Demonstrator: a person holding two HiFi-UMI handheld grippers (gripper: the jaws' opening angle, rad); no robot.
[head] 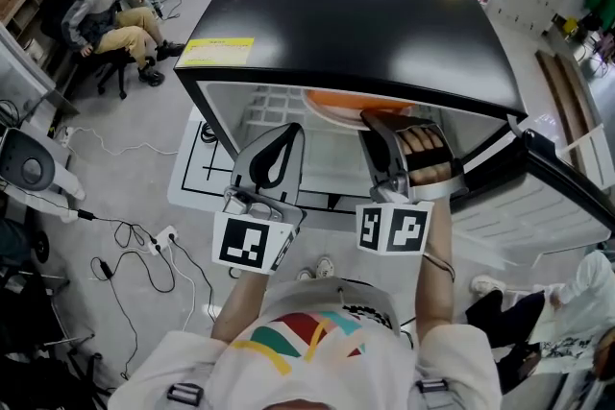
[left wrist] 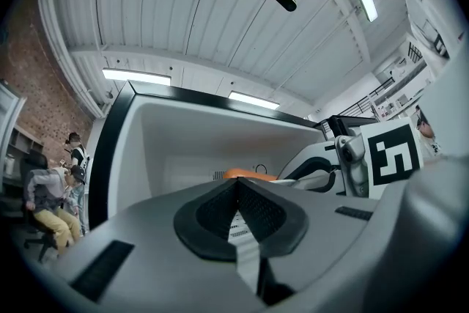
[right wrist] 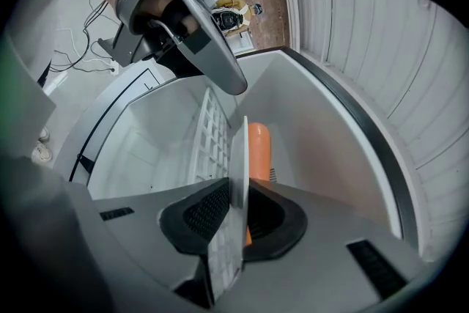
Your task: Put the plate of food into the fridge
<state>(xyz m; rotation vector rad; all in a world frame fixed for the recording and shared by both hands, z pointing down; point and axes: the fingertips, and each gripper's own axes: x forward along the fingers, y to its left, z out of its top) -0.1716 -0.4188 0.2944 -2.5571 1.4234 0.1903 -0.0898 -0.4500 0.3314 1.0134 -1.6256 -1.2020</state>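
Note:
The white plate (head: pixel 332 115) with orange food (head: pixel 338 103) sits level inside the open black fridge (head: pixel 365 14), over a white wire shelf (head: pixel 269 106). My right gripper (head: pixel 377 126) is shut on the plate's near rim. In the right gripper view the plate (right wrist: pixel 237 157) shows edge-on between the pads, with the orange food (right wrist: pixel 259 146) behind it. My left gripper (head: pixel 286 137) hovers at the fridge opening, left of the plate, shut and holding nothing. In its own view the left gripper (left wrist: pixel 238 210) has closed jaws, and the orange food (left wrist: pixel 245 174) lies ahead.
The fridge door (head: pixel 567 197) stands open at the right. A person (head: pixel 106 10) sits on a chair at the far left. Cables and a power strip (head: pixel 159 237) lie on the floor to the left. Another person's legs (head: pixel 524 312) are at the lower right.

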